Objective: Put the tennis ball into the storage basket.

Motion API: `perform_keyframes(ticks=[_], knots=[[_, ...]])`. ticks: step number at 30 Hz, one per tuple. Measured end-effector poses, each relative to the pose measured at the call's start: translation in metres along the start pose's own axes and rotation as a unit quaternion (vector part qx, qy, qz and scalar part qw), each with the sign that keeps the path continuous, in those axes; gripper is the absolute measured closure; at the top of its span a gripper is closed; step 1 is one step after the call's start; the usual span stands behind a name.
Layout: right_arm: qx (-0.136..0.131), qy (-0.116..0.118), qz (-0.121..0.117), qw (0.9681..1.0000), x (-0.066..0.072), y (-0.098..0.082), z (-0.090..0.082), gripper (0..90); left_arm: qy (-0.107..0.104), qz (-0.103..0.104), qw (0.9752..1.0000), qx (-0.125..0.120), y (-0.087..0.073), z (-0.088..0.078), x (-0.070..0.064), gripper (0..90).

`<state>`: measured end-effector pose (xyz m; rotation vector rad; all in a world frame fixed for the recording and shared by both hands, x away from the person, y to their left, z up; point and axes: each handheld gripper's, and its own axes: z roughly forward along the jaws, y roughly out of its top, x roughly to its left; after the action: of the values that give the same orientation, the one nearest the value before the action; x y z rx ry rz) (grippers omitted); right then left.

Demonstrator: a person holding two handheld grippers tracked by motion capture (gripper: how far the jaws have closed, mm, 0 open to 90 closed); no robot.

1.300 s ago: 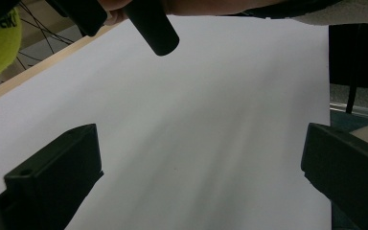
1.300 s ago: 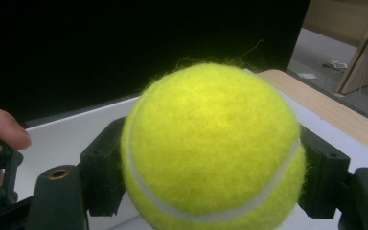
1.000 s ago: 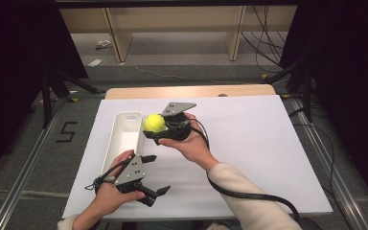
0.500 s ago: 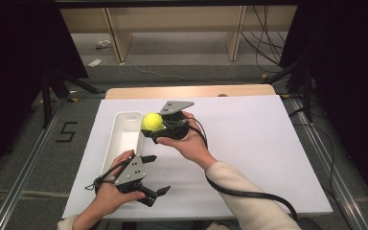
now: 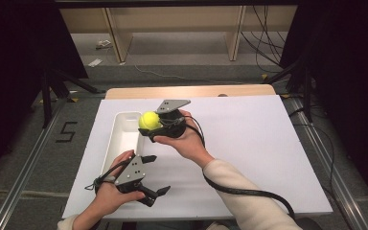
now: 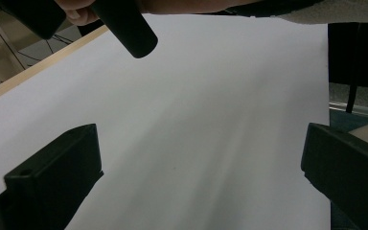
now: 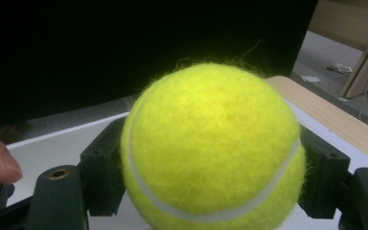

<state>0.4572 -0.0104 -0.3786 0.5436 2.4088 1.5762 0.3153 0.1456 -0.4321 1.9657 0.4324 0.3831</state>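
The right gripper (image 5: 149,128) holds the tennis ball (image 5: 149,120) w/ its 2 jaws clamped on opposite sides, just above the white tray's (image 5: 120,118) far end. The ball looks light, fuzzy & a bit springy, so it should grip well; across the middle is the best hold. The tray looks empty. The left gripper (image 5: 154,175) rests on the table (image 5: 249,143) nearby, jaws wide.

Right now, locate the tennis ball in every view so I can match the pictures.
High view: the tennis ball sits left of centre, clamped in the right gripper above the white bin's far end.
Left gripper view: not in it.
Right gripper view: the ball is central, between the black jaws.
Shared landmark: the white table sheet.
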Motion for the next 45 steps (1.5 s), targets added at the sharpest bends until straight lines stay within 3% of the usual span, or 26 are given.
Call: perform_keyframes(ticks=[45], knots=[[0.008, 0.007, -0.001, 0.9999, 0.001, 0.009, 0.017, 26.9, -0.002, 0.0, 1.0, 0.0, 0.0, 0.0, 0.0, 0.0]])
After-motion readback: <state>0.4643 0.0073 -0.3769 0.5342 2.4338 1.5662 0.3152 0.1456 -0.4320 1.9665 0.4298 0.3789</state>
